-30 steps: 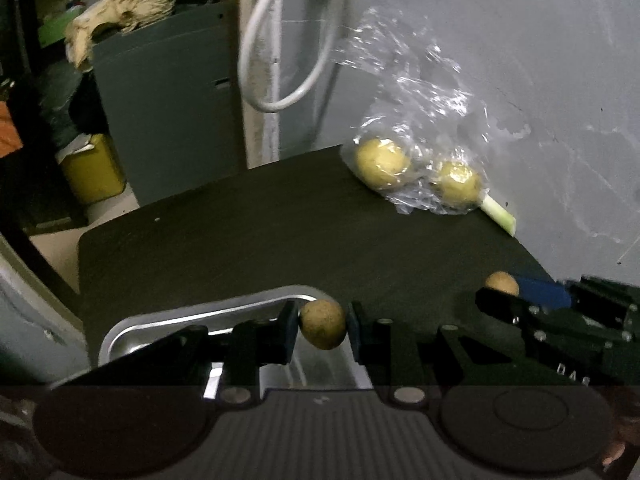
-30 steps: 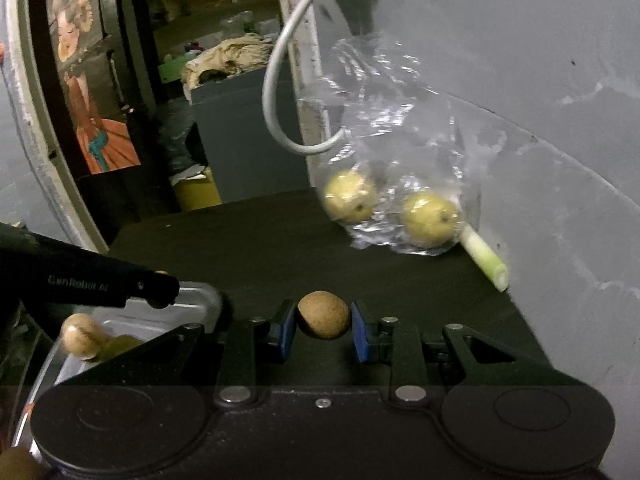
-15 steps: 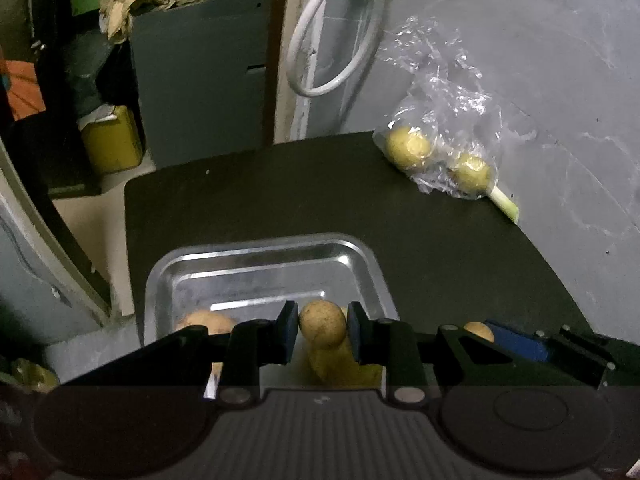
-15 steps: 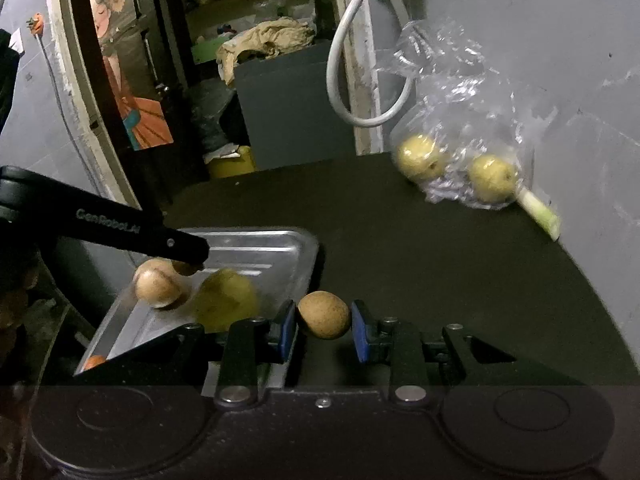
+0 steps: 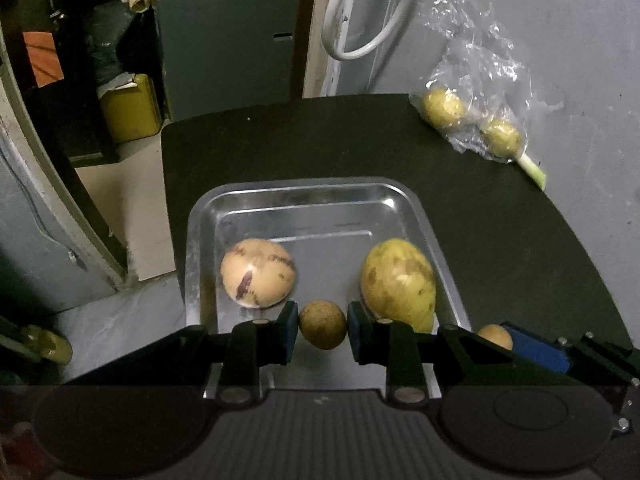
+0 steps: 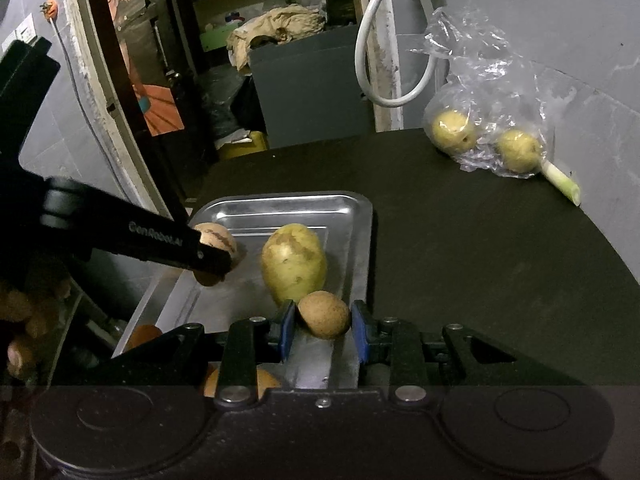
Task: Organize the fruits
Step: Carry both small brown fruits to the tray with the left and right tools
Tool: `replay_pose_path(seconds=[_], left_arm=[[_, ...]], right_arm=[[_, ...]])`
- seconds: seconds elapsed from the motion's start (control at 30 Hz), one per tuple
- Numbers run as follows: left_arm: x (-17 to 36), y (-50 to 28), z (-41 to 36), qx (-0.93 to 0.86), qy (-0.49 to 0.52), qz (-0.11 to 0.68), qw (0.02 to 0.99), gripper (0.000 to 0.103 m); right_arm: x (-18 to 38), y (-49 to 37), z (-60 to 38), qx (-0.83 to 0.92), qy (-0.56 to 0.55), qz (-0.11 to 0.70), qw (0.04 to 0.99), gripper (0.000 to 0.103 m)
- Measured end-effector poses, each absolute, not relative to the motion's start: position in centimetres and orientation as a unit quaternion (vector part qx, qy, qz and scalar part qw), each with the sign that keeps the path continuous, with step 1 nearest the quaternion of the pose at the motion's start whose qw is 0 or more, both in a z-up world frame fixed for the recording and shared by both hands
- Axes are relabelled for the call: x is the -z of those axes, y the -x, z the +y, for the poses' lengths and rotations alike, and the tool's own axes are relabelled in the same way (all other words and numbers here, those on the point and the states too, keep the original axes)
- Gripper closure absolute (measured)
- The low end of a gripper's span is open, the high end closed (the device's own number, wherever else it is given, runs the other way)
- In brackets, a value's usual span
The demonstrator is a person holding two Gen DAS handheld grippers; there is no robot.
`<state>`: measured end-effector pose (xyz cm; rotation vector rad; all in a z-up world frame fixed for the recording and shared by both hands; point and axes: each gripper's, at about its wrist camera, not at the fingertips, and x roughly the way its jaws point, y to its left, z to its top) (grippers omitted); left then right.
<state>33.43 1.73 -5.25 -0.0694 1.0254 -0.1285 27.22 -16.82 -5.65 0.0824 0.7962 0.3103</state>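
Where the dark table (image 5: 480, 240) spreads widest, bears a steel tray (image 5: 304, 196) at centre and a clear bag (image 5: 476, 92) with two yellow fruits at 2 o'clock. In the tray: a yellow-green mango (image 5: 398, 280) at 4 o'clock, a pale, purple-streaked melon (image 5: 258, 276) at 8 o'clock.

Only from the right wrist: orange fruits (image 6: 142, 334) at the tray's near end.

Left gripper (image 5: 323, 326), over the tray's near edge, pinching a small brown fruit (image 5: 322, 324). Right gripper (image 6: 324, 322), above the tray's right rim, clamped on a second brown fruit (image 6: 323, 314).
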Motion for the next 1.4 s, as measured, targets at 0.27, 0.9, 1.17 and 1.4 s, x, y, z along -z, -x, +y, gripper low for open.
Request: replay_pose_path(seconds=[0.27, 0.9, 1.17, 1.4], left_arm=[[5.4, -33.3, 2.7, 0.065, 0.027, 0.496, 0.865, 0.074], [6.5, -34.4, 4.3, 0.075, 0.036, 0.510, 0.856, 0.074], [7.0, -34.7, 5.0, 0.076, 0.039, 0.517, 0.852, 0.074], [7.4, -34.9, 5.3, 0.076, 0.041, 0.520, 0.850, 0.074]], right_arm=[[5.9, -26.7, -15.7, -0.137, -0.050, 0.390, 0.909, 0.071], [6.8, -26.8, -13.7, -0.110, -0.060, 0.400, 0.908, 0.071], [7.3, -27.6, -12.1, -0.124, -0.052, 0.410, 0.902, 0.071], [8.0, -28.6, -11.1, -0.132, -0.041, 0.425, 0.895, 0.071]])
